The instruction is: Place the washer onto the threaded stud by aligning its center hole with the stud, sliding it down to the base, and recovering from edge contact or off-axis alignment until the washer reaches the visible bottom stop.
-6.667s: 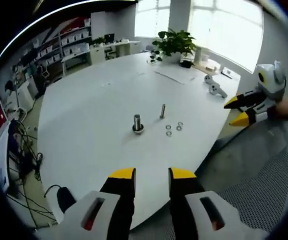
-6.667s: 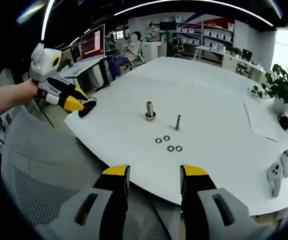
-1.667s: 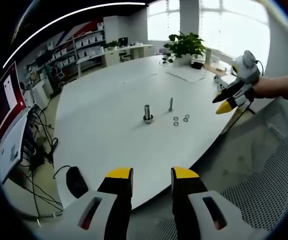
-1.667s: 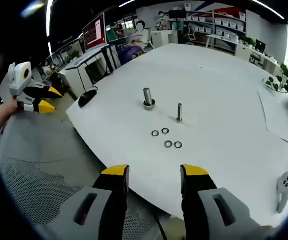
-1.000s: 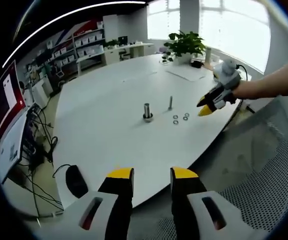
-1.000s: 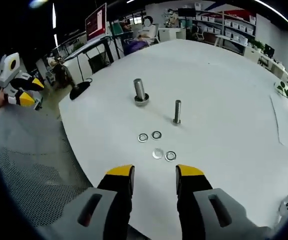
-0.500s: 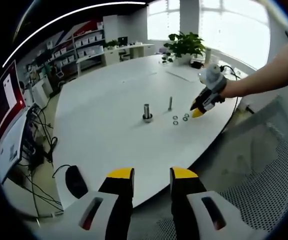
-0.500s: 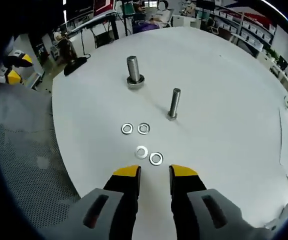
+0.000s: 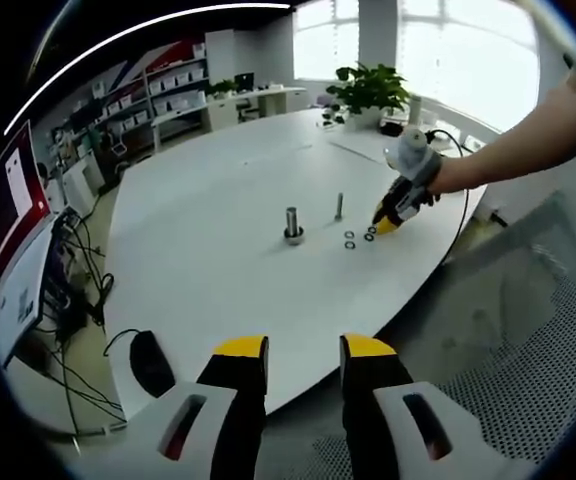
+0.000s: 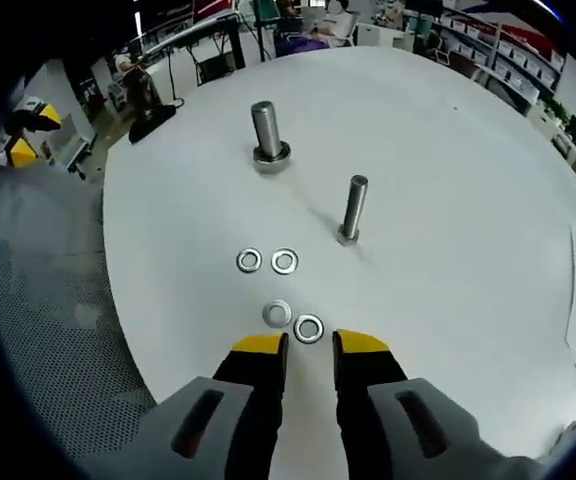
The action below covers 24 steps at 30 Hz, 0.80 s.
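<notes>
— So, where am I holding the right gripper (image 10: 309, 345)?

— I'm hovering it low over the white table (image 10: 488, 200), its jaws narrowed to a slim gap with nothing between them, tips just short of the closest washer (image 10: 308, 327).

— And the rest?

— Three more washers (image 10: 249, 261) are lying between it and the thin stud (image 10: 352, 209); the thick stud (image 10: 265, 131) is standing beyond. I'm keeping my left gripper (image 9: 303, 348) off the table edge, jaws moderately apart, holding nothing.

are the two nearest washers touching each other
Cannot tell. In the right gripper view, the two nearest washers lie edge to edge, with no plain gap.
</notes>
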Available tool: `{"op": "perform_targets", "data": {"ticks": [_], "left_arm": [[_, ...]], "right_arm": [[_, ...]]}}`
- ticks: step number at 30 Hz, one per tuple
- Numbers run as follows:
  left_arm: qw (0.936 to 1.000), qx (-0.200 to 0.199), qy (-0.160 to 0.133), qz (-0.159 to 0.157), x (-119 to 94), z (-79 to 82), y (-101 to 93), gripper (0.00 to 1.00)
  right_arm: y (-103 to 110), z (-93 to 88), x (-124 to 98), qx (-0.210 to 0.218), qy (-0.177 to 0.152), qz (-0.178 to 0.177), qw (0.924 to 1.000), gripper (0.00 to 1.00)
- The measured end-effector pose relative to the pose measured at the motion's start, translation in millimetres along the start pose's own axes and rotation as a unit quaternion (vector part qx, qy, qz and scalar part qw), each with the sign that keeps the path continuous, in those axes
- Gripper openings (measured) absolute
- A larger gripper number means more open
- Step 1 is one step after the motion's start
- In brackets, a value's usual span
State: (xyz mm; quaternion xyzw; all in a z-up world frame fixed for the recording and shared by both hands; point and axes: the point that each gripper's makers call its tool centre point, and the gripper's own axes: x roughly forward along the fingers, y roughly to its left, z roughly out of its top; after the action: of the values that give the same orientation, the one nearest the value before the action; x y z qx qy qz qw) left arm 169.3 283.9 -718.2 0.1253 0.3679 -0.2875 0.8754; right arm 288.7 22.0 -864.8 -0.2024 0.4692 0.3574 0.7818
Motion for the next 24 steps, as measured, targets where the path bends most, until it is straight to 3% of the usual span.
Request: {"op": "perform_targets", "data": {"ticks": [9, 15, 24], "left_arm": [[1.0, 0.0, 0.002, 0.0, 1, -1.0, 0.0, 0.27], [1.0, -0.003, 0.003, 0.0, 1, -1.0, 0.8, 0.27], [1.0, -0.002, 0.005, 0.002, 2, -1.2, 1.1, 0.27]], "right_arm": [[-2, 5.2, 6, -0.053, 0.032, 0.027, 0.9977, 0.16], [0, 6.4, 8, -0.11, 0.092, 0.043, 0.9887, 0.18], [4, 9.3, 9, -0.141, 0.145, 0.043, 0.9783, 0.16]]}}
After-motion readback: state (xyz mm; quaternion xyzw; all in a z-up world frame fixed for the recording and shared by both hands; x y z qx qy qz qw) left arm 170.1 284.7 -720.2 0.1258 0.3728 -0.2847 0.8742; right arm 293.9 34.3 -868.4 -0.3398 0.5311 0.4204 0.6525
